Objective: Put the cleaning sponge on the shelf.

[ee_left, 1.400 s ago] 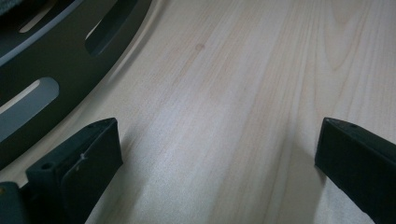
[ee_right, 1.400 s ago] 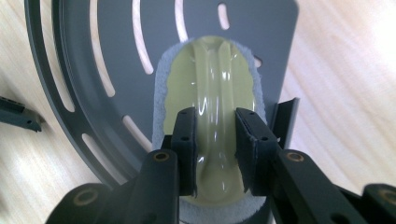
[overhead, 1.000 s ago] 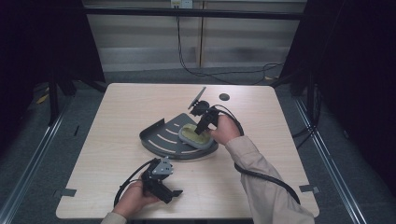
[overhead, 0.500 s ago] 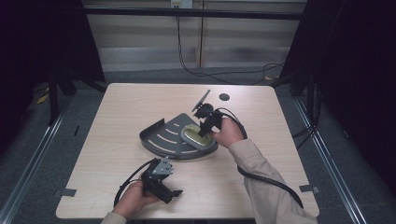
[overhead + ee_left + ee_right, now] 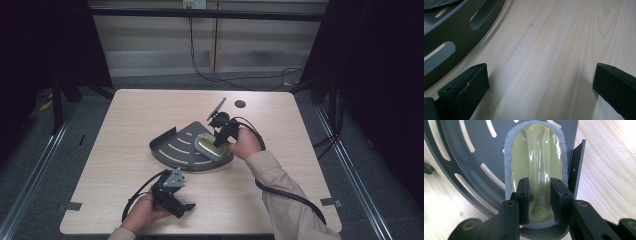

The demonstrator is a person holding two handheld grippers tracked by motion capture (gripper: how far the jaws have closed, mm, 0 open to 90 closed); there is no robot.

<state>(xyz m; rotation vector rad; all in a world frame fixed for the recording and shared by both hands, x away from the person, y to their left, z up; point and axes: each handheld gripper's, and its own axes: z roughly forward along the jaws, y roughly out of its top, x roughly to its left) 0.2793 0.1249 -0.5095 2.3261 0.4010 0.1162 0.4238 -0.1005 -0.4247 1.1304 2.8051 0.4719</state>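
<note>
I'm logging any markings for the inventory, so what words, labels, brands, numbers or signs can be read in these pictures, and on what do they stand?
None can be read.
Scrubbing pad, held by its ridge in the right gripper: no print shows.
Dark slotted tray: plain metal, no marking.
Left gripper and wooden table: no label.
Small pale plate on the far wall: too small and blurred to read.

The setting is a recording booth or lab test cell, not a home. A single pale wood-grain tabletop (image 5: pixel 150 115) stands on a grey carpeted floor (image 5: pixel 30 165). Black curtains (image 5: pixel 380 75) enclose both sides. Metal rails (image 5: pixel 357 165) run along the floor beside the tabletop. A black cable (image 5: pixel 200 65) hangs down the rear wall panel (image 5: pixel 155 40) from an outlet.
</note>
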